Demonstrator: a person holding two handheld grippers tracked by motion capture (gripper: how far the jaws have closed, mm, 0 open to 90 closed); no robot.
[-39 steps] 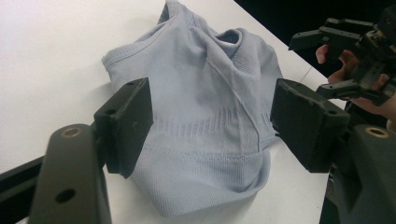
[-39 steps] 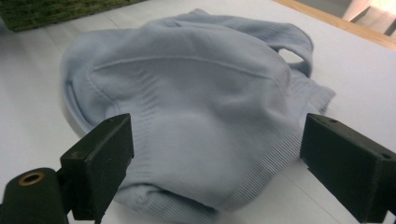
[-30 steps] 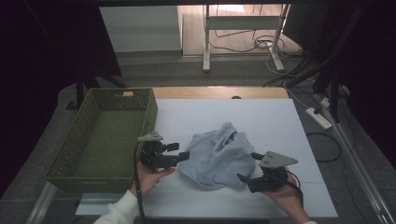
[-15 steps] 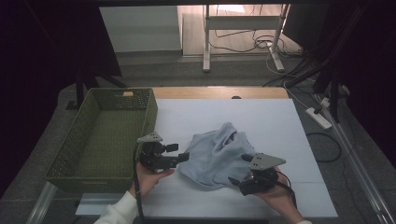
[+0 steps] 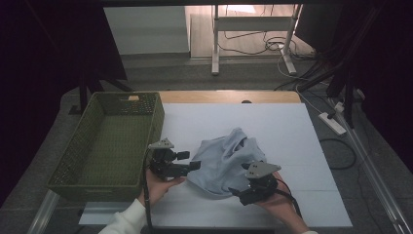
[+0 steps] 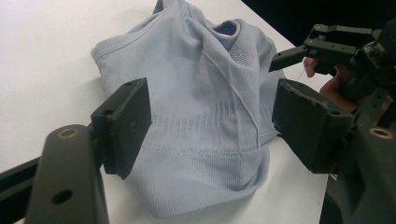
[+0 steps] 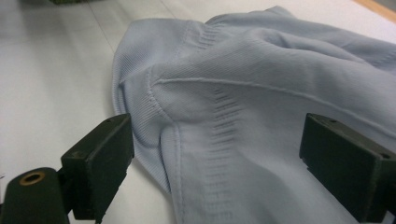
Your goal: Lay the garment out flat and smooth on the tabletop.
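Centrally on the white table [image 5: 292, 126] lies the crumpled pale-blue garment [image 5: 226, 161], well apart from the green basket [image 5: 104, 141]. We bring the left gripper [image 5: 192, 165] to its left edge and the right gripper [image 5: 238, 191] to its near edge; both stand wide, pads clear of fabric. We judge this the approach before grasping; next, each must close on a fold.

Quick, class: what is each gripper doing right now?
Left gripper: open, empty, jaws either side of the blue garment.
Right gripper: open, holding nothing.
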